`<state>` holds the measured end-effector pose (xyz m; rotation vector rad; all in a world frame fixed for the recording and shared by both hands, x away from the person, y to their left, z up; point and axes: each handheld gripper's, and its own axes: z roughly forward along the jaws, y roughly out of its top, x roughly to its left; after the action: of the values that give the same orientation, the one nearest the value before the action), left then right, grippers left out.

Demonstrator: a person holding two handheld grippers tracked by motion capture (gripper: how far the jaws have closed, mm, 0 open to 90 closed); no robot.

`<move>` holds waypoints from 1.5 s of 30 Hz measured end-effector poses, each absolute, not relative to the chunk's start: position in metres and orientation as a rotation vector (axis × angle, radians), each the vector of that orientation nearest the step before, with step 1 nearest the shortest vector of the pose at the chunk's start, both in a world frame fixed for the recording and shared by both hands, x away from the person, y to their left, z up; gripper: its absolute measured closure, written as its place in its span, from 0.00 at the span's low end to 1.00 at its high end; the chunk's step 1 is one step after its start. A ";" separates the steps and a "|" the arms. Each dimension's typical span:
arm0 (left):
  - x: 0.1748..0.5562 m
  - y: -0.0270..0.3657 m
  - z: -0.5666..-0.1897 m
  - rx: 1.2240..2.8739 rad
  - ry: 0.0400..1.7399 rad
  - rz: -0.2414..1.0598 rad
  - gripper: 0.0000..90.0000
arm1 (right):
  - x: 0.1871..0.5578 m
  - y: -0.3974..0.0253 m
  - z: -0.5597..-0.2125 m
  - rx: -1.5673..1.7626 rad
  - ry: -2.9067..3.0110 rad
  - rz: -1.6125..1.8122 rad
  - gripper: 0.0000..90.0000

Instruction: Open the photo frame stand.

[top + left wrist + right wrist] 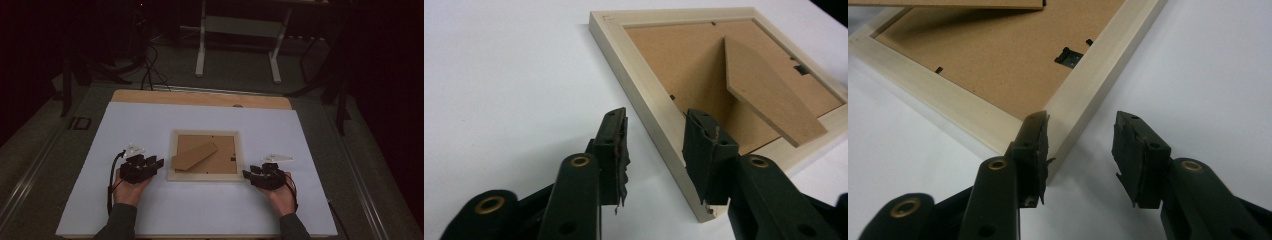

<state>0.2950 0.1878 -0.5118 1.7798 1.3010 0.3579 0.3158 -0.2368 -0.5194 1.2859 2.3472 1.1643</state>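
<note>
Two grippers, left gripper (pixel 159 164) and right gripper (pixel 247 174), jaws spread, flank the face-down picture frame (pixel 171 160) mid-surface. Probably a lift: straddle opposite rails, close evenly.

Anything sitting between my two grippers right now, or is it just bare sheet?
In the high view, the picture frame lies face down between the left gripper and the right gripper, with its cardboard stand on top. Nothing else lies there.

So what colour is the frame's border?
Pale cream wood on the picture frame, clearest in the left gripper view.
</note>
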 end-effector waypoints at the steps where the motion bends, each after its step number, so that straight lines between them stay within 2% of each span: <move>1: 0.295 0.188 -0.511 1.772 1.299 0.357 0.66 | 0.315 -0.236 -0.519 1.279 2.352 1.165 0.62; 13: 0.289 0.183 -0.499 1.784 1.245 0.421 0.59 | 0.315 -0.234 -0.520 1.266 2.377 1.164 0.58; 24: 0.283 0.181 -0.491 1.788 1.218 0.459 0.57 | 0.314 -0.232 -0.519 1.257 2.388 1.158 0.55; 36: 0.285 0.163 -0.475 1.870 1.125 0.420 0.51 | 0.312 -0.235 -0.518 1.276 2.377 1.173 0.55; 45: 0.306 0.146 -0.461 1.942 1.070 0.350 0.47 | 0.312 -0.237 -0.518 1.284 2.367 1.179 0.54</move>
<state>0.3064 0.1460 -0.4611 1.9424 1.0702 0.3495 0.3120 -0.2372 -0.5179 1.2836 2.3673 1.1792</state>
